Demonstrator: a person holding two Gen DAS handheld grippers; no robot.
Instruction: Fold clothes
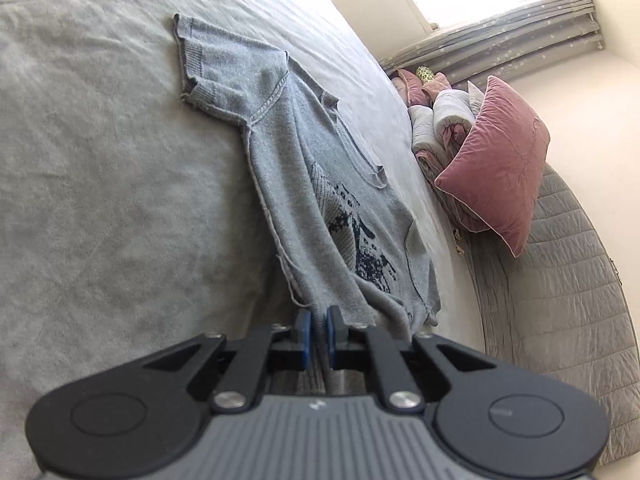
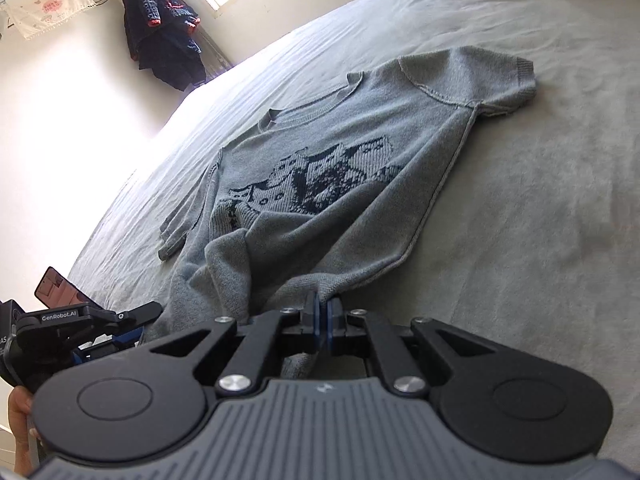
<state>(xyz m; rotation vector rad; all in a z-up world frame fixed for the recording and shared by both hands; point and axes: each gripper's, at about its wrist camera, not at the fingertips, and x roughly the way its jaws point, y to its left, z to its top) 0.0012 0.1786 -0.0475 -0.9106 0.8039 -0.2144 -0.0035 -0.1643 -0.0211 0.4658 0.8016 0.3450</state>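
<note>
A grey short-sleeved knit sweater [image 1: 304, 168] with a dark blue pattern on its chest lies on the bed, neckline away from me. My left gripper [image 1: 319, 320] is shut on the sweater's bottom hem, with cloth pinched between the blue pads. In the right wrist view the same sweater [image 2: 360, 168] spreads ahead, and my right gripper [image 2: 321, 308] is shut on another part of its hem, which bunches up just in front of the jaws. The left gripper's body [image 2: 80, 320] shows at the lower left of that view, beside the lifted hem.
The bed is covered by a pale grey sheet [image 1: 100, 160]. A pink cushion [image 1: 496, 160] and rolled bedding [image 1: 440, 120] lie at the headboard side. Dark clothes [image 2: 164, 36] hang on the wall near a window. A hand [image 2: 20, 420] shows at the lower left.
</note>
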